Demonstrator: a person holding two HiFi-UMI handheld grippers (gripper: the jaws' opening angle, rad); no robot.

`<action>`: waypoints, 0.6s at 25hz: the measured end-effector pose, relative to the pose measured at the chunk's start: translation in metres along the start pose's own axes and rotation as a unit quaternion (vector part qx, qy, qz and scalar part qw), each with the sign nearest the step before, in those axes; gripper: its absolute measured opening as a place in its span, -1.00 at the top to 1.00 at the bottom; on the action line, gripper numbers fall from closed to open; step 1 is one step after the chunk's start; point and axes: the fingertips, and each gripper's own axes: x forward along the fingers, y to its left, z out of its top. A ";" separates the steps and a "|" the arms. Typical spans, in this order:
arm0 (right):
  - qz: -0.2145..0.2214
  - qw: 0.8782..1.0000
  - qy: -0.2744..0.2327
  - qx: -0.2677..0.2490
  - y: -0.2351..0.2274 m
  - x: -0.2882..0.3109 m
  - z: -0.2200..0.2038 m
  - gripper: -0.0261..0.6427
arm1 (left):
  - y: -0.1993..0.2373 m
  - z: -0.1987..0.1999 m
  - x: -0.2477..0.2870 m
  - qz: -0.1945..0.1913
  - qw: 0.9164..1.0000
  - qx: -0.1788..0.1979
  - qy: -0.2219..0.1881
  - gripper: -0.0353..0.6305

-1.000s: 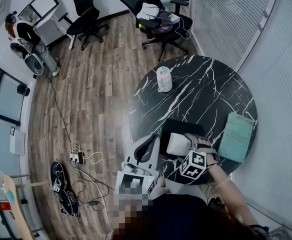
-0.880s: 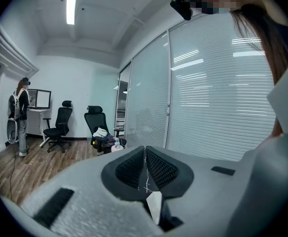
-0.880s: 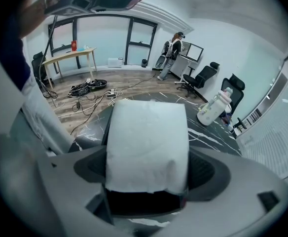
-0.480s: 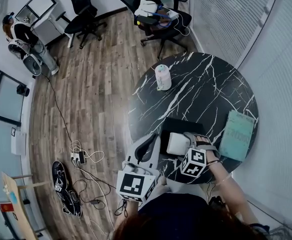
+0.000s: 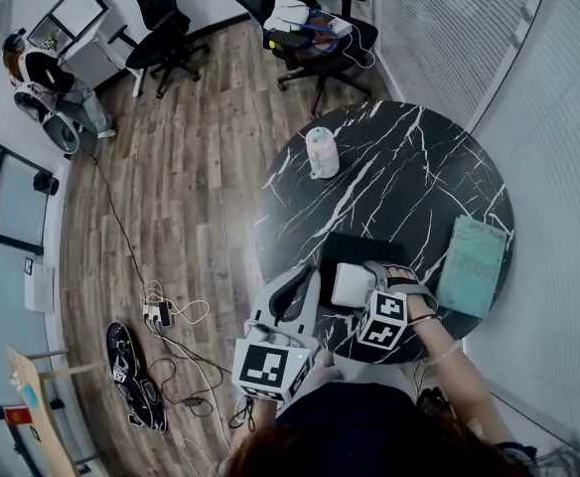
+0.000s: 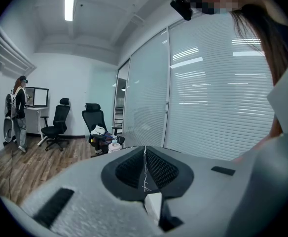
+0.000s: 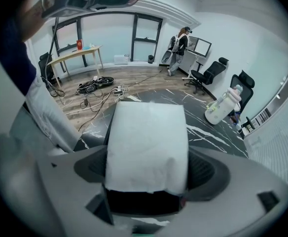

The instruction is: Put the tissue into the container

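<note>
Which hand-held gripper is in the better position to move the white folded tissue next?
Right. The right hand-held gripper clamps the white folded tissue between its jaws, so it can carry it directly. The left hand-held gripper has its jaws together and holds nothing.

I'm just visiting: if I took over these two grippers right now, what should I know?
Left gripper: shut, empty, at the near edge of the table.
Right gripper: shut on the white tissue, over the table's near side.
Container: upright near the far left edge, apart from both grippers.
Done: tissue gripped. Left: carry it to the container and put it in.
</note>
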 end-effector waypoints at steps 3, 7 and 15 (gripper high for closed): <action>0.019 1.000 0.011 0.014 0.001 0.000 0.001 -0.38 | -0.001 -0.001 0.001 -0.003 1.000 0.000 0.000 0.78; 0.036 0.998 0.001 0.042 0.002 -0.002 0.005 -0.38 | 0.000 -0.001 0.001 0.000 1.000 0.001 0.002 0.78; 0.011 1.000 0.006 0.027 -0.003 0.004 -0.003 -0.38 | 0.000 -0.002 0.002 0.000 1.000 0.001 0.002 0.78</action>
